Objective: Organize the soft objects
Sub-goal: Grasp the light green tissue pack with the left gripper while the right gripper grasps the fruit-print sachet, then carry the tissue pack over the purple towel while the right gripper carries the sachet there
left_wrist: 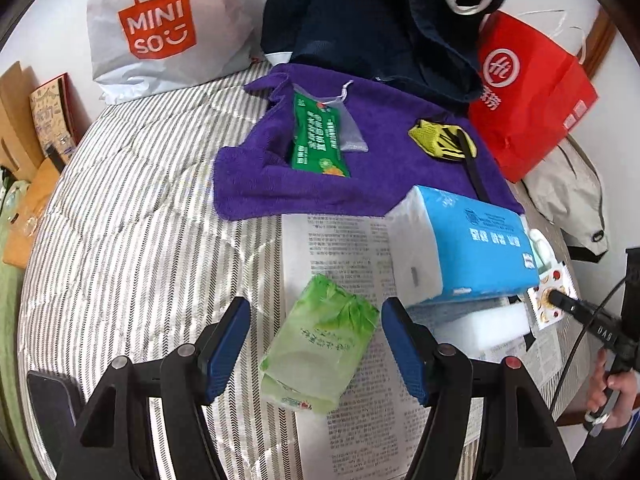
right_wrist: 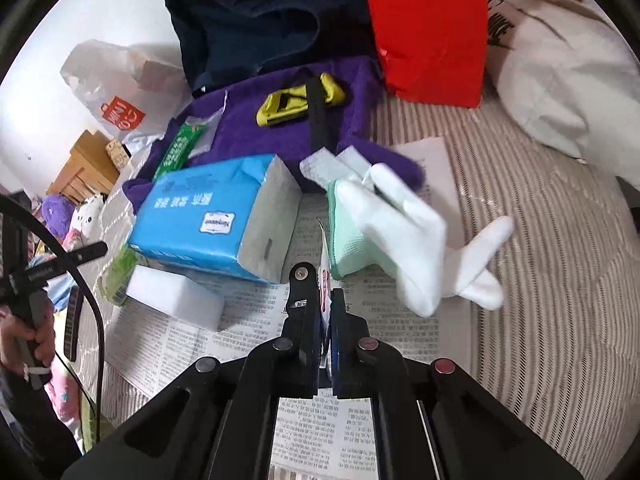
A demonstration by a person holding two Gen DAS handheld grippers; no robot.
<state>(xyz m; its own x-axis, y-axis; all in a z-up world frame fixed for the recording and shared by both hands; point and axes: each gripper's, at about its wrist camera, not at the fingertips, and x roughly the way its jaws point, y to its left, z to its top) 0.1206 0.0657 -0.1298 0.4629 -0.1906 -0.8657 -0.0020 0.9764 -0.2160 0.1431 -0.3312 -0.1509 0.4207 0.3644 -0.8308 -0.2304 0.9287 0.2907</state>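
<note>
We find the left gripper (left_wrist: 316,344) angled down, fingers apart astride a crinkly green tissue pack (left_wrist: 320,344) on newspaper (left_wrist: 344,240). The right gripper's (right_wrist: 326,304) fingers are clamped on a limp white glove's (right_wrist: 416,236) card tag.

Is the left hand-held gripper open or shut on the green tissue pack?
Open. In the left wrist view the left hand-held gripper has its blue pads either side of the green tissue pack, with visible gaps, not pressing it.
</note>
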